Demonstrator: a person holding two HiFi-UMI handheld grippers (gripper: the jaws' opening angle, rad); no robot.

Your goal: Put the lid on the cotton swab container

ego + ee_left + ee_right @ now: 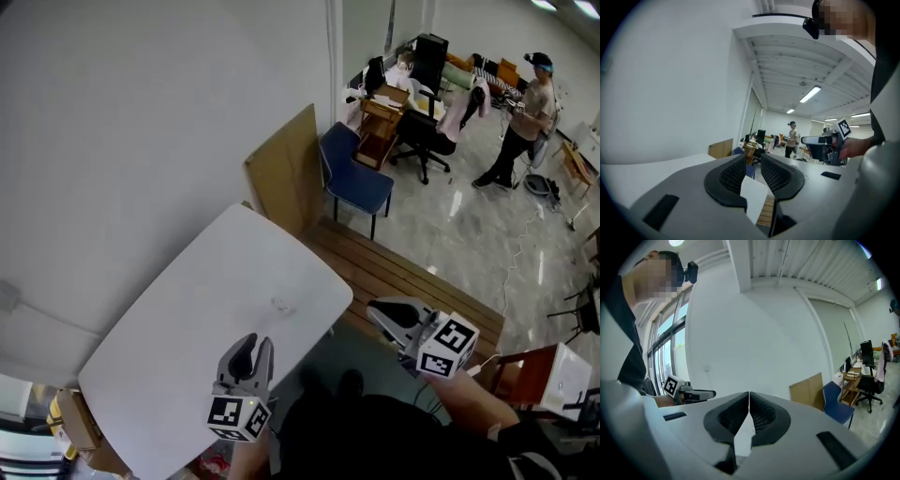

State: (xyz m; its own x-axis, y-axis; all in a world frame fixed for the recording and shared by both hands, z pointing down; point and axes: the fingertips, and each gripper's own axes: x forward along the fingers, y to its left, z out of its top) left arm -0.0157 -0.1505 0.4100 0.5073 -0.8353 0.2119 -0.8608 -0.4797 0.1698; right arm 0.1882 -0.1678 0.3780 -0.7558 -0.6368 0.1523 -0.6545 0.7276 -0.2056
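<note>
In the head view the white table has wide open surface out to its rounded edges. A small faint thing lies near the right edge, too dim for me to tell container from lid, while my left gripper hangs over the near edge and my right gripper is off the table above the wooden bench. In the left gripper view the jaws stand slightly parted with nothing between them, and the right gripper is well apart at the right. In the right gripper view the jaws are pressed together, empty, facing the white wall.
</note>
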